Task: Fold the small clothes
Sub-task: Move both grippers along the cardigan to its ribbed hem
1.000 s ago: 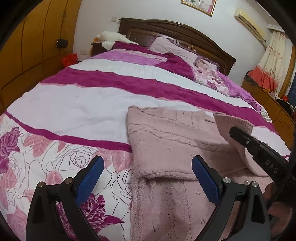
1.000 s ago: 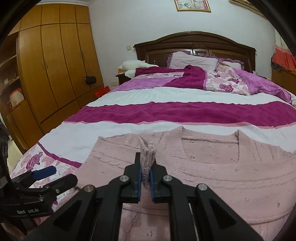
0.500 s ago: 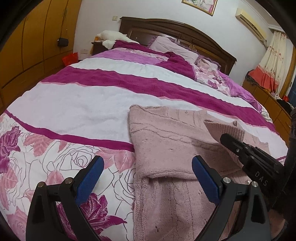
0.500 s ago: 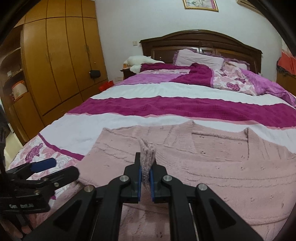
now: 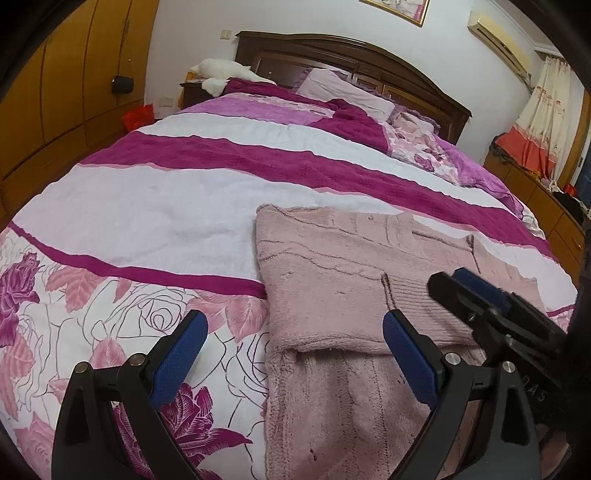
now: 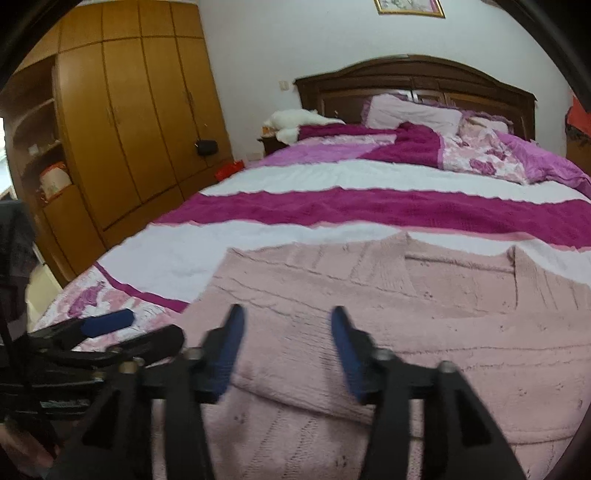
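Two grippers hover over a pink sweater (image 5: 332,280) lying flat on the near right part of the striped bedspread (image 5: 166,206), the left gripper (image 5: 291,354) spread wide and empty, the right gripper (image 6: 286,354) opening above the folded sleeve, nothing pinched between its jaws.

1. One pink knitted sweater (image 5: 332,288) lies on one bed (image 5: 166,206).
2. Two grippers: left gripper (image 5: 291,354), right gripper (image 6: 286,347).
3. One pale pillow (image 5: 343,92).
4. One wardrobe (image 6: 129,122).
5. One framed picture (image 6: 408,7).
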Available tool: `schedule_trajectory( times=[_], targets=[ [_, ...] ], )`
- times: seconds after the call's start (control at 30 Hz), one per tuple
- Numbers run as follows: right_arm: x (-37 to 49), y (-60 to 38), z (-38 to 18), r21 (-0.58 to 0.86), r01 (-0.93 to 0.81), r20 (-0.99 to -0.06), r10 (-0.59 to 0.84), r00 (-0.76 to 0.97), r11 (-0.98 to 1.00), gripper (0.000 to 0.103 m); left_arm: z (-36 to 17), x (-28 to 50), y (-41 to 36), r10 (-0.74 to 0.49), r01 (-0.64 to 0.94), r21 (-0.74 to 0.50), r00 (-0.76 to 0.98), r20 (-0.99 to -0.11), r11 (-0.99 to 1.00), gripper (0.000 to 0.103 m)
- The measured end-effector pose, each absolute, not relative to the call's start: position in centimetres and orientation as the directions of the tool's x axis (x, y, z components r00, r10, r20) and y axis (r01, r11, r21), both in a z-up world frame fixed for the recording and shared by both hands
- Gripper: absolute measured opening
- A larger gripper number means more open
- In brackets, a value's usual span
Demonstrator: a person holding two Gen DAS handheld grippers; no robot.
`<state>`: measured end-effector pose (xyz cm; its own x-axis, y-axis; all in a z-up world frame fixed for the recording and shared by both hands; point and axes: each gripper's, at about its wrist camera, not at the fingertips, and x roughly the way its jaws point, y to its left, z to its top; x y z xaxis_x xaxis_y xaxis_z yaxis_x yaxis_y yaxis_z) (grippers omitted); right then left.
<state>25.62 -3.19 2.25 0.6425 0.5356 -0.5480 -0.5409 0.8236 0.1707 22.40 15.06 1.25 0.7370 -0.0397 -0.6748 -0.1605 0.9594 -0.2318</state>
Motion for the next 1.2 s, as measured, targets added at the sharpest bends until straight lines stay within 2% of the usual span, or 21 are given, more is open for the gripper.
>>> schedule_trajectory(
  times=[0.07,0.17,0.57,0.7,0.77,0.87,0.9,1.03,1.2],
  targets=[
    [25.2,-3.6,2.7,0.132,-0.499,-0.538,0.485,0.690,0.856,0.054,1.3,22.4,14.9,-0.043,-0.153,-0.230,0.738,-0.673,0.961,0.077],
    [24.9,-5.5,3.5,0.158,-0.475,-0.518,0.483,0.706,0.865,0.057,1.3,22.4,14.7,-0.046,-0.146,-0.225,0.737,-0.675,0.963,0.077],
    [21.0,-16.7,3.3,0.222,-0.336,-0.568,0.401,0.719,0.915,0.059,1.3,20.9,14.2,-0.056,-0.134,-0.236,0.752,-0.656,0.963,0.077],
    [18.5,-20.2,2.9,0.227,-0.323,-0.598,0.393,0.699,0.919,0.060,0.4,20.3,13.7,-0.068,-0.157,-0.258,0.721,-0.690,0.953,0.077],
    [17.1,-21.6,2.6,0.196,-0.323,-0.623,0.372,0.688,0.926,0.060,-0.1,20.0,13.3,-0.084,-0.159,-0.267,0.695,-0.714,0.950,0.074],
    [14.4,-24.0,2.5,0.154,-0.343,-0.609,0.362,0.705,0.927,0.060,-0.2,18.4,12.7,-0.087,-0.163,-0.262,0.672,-0.735,0.951,0.071],
    [13.7,-24.7,2.4,0.158,-0.353,-0.605,0.373,0.704,0.922,0.060,0.0,17.5,12.6,-0.088,-0.159,-0.262,0.676,-0.732,0.952,0.071],
    [12.0,-28.3,1.3,0.213,-0.287,-0.681,0.352,0.642,0.934,0.062,0.4,14.3,12.7,-0.105,-0.152,-0.281,0.681,-0.725,0.948,0.071],
    [9.3,-32.6,1.0,0.271,-0.206,-0.669,0.338,0.662,0.940,0.069,-0.2,11.4,13.4,-0.152,-0.146,-0.327,0.665,-0.731,0.934,0.071]
  ],
)
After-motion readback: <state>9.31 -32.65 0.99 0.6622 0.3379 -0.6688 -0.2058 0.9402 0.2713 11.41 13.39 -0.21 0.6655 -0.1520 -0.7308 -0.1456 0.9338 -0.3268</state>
